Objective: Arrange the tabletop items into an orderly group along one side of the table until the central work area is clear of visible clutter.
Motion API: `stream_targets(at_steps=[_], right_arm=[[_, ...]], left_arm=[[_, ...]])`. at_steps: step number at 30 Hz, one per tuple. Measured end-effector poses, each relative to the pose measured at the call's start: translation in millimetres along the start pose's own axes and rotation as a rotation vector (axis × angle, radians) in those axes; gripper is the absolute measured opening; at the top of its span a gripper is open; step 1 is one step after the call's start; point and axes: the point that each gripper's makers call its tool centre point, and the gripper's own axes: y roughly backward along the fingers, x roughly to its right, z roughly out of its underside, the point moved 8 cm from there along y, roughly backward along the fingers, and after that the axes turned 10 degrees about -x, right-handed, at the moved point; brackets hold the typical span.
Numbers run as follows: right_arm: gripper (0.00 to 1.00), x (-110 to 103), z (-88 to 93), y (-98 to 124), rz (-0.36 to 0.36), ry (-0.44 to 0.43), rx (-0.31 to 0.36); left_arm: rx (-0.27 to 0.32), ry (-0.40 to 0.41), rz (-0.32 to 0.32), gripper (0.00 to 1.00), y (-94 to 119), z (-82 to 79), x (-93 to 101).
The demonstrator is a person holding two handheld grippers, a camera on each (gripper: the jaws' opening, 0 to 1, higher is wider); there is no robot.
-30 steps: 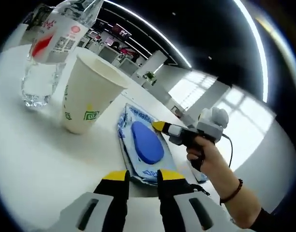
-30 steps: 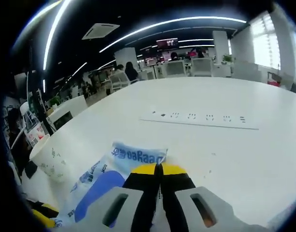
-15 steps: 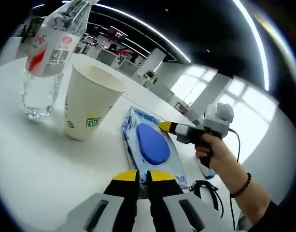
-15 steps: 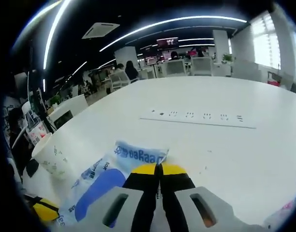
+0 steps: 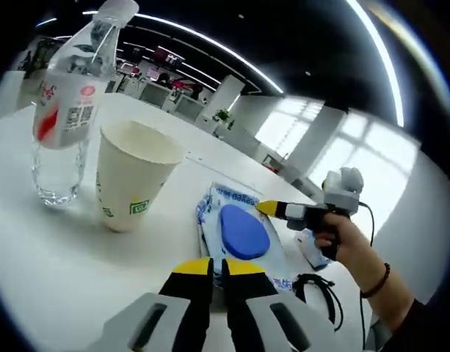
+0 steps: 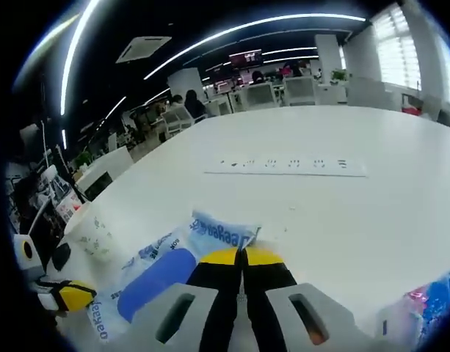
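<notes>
A blue-and-white wet-wipes pack point(image 5: 239, 231) lies on the white table point(image 5: 56, 249) beside a paper cup point(image 5: 133, 172) and a clear water bottle point(image 5: 59, 125). My left gripper point(image 5: 217, 268) is shut on the pack's near edge. My right gripper point(image 5: 267, 208), held by a hand point(image 5: 346, 246), comes in from the right and is shut on the pack's far corner. In the right gripper view, the right gripper point(image 6: 243, 257) pinches the wipes pack point(image 6: 162, 275), with the left gripper point(image 6: 70, 293), the cup point(image 6: 92, 238) and the bottle point(image 6: 59, 198) to the left.
A black cable point(image 5: 316, 290) and a small packet point(image 5: 313, 253) lie to the right of the pack. A white power strip point(image 6: 283, 165) is set in the table further off, and a colourful packet point(image 6: 430, 301) sits at the lower right. Office desks and chairs stand behind.
My left jaws were open a second ago and have closed on the pack's near edge. The right gripper has stayed shut on the far corner. Both views shifted slightly.
</notes>
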Motion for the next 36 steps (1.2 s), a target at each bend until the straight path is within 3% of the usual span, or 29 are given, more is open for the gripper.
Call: stream_targets(at_steps=[5, 6, 7, 9, 10, 13, 15, 18, 24, 27, 31, 36], right_arm=[[0.0, 4, -3.6, 11, -0.001, 0.003, 0.012], [0.0, 6, -5.1, 15, 0.013, 0.016, 0.022], [0.0, 9, -4.5, 17, 0.028, 0.018, 0.026], [0.0, 9, 0.3, 19, -0.002, -0.056, 0.003], [0.0, 13, 4.1, 19, 0.022, -0.098, -0.019], [0.0, 16, 7.8, 14, 0.058, -0.05, -0.019], [0.0, 16, 8.0, 13, 0.06, -0.053, -0.017], [0.0, 14, 7.8, 14, 0.07, -0.037, -0.018], [0.0, 12, 9.0, 18, 0.078, -0.017, -0.024], [0.0, 14, 11.2, 18, 0.08, -0.019, -0.025], [0.0, 12, 15.5, 21, 0.081, -0.021, -0.028], [0.0, 8, 21.3, 27, 0.086, -0.018, -0.028]], left_arm=[[-0.001, -0.082, -0.041, 0.0, 1, -8.8, -0.9], [0.014, -0.113, -0.111, 0.0, 6, -14.0, -5.7], [0.027, -0.135, -0.131, 0.0, 8, -17.8, -5.5], [0.019, -0.131, -0.111, 0.0, 7, -20.2, -2.3], [-0.005, -0.137, -0.105, 0.0, 4, -19.5, -2.5], [-0.041, -0.108, -0.076, 0.0, 3, -9.2, -0.2], [-0.033, -0.049, -0.015, 0.0, 4, -1.0, 3.4], [-0.039, 0.023, 0.047, 0.13, 8, 9.0, 8.4], [-0.086, 0.048, 0.074, 0.17, 4, 20.0, 14.2], [-0.079, 0.054, 0.076, 0.18, 1, 20.4, 16.3], [-0.08, 0.078, 0.079, 0.18, 2, 37.5, 25.4], [-0.093, 0.1, 0.076, 0.18, -2, 40.1, 24.9]])
